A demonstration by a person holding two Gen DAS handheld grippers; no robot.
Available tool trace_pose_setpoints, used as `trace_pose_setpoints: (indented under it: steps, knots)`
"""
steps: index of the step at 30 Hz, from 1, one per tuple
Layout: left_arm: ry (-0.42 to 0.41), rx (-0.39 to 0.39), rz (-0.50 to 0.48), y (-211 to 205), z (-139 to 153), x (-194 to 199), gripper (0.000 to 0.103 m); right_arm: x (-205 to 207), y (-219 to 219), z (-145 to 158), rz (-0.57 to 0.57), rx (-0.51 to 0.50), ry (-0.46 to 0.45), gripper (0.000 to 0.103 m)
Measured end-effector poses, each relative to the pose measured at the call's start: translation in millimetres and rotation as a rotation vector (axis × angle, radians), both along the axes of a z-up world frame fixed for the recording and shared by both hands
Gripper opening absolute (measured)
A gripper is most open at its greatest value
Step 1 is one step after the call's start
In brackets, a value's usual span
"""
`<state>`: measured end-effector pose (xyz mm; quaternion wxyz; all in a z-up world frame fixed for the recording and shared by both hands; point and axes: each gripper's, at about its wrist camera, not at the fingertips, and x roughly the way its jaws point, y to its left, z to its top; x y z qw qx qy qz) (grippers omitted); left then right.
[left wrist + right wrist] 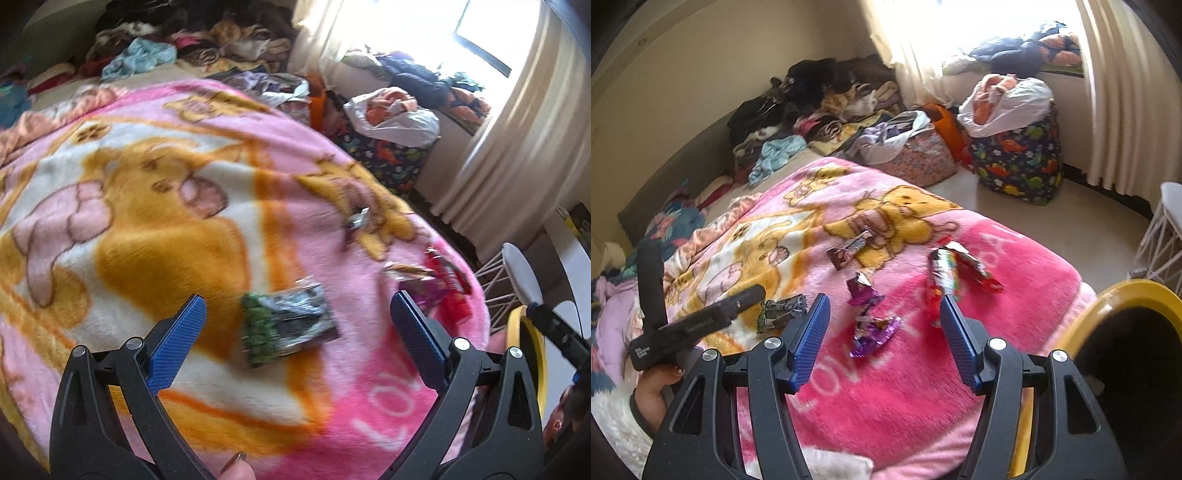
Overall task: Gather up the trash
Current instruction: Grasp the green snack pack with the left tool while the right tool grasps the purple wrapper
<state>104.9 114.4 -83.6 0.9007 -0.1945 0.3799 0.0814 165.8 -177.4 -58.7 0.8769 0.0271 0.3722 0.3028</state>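
Left wrist view: green-and-black wrapper point(290, 323) lies on the bed blanket point(147, 229) just ahead between the open, empty left fingers point(177, 343), long axis running crosswise; right gripper point(882, 339) likewise open, empty.

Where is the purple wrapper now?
In the right wrist view the purple wrapper lies on the pink blanket, ahead between the open fingers, left of the red wrapper.

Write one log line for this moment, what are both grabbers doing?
left gripper: open, empty, over green wrapper | right gripper: open, empty, over purple wrapper | blanket: wrappers uncollected
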Motion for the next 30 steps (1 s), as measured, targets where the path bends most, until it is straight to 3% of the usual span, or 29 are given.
trace_pose_setpoints:
  steps: [4, 13, 20, 25, 27, 30]
  knots:
    - [0.03, -0.026, 0.031, 14.2, -14.6, -2.1, 0.091, 12.8, 19.2, -5.8, 0.04, -0.022, 0.011, 0.059]
    - [0.062, -0.107, 0.01, 22.6, -36.2, 1.1, 0.063, 36.2, 53.1, -23.6, 0.093, -0.089, 0.026, 0.059]
    - [0.071, -0.117, -0.007, 19.4, -37.9, 7.4, 0.045, 53.2, 78.9, -42.4, 0.138, -0.158, 0.05, 0.059]
    - [0.07, -0.125, -0.031, 15.8, -36.6, 9.3, 0.03, 57.9, 90.7, -54.7, 0.17, -0.212, 0.058, 0.04]
    - [0.066, -0.126, -0.039, 13.9, -35.9, 9.7, 0.028, 57.4, 89.2, -55.1, 0.169, -0.209, 0.053, 0.025]
    - [0.061, -0.132, -0.051, 10.9, -34.7, 11.4, 0.024, 55.2, 81.7, -48.9, 0.168, -0.164, 0.043, 0.024]
